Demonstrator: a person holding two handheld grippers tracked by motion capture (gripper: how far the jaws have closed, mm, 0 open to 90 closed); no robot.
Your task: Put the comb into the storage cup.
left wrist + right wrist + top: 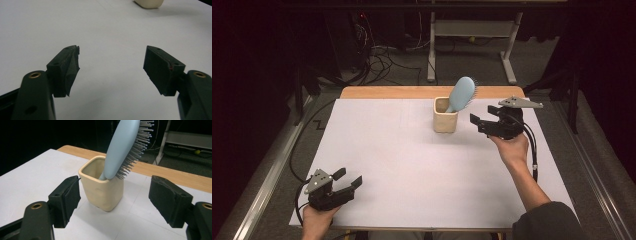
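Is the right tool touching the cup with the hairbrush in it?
Apart. In the right gripper view, the open right tool has white table showing between each jaw and the cup holding the hairbrush.

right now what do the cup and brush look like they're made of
Cup: likely glazed ceramic, cream, with a soft sheen and thick, slightly uneven walls; could be plastic. Brush: smooth pale blue plastic with a matte finish and thin grey bristles, probably plastic too.

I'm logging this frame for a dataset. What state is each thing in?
Hairbrush: handle down in the cup, head leaning out, bristles to the right in the high view.
Cup: upright on the white table, holding the hairbrush.
Right claw: open, empty, aimed at the cup, apart from it.
Left claw: open, empty, near the table's front edge.
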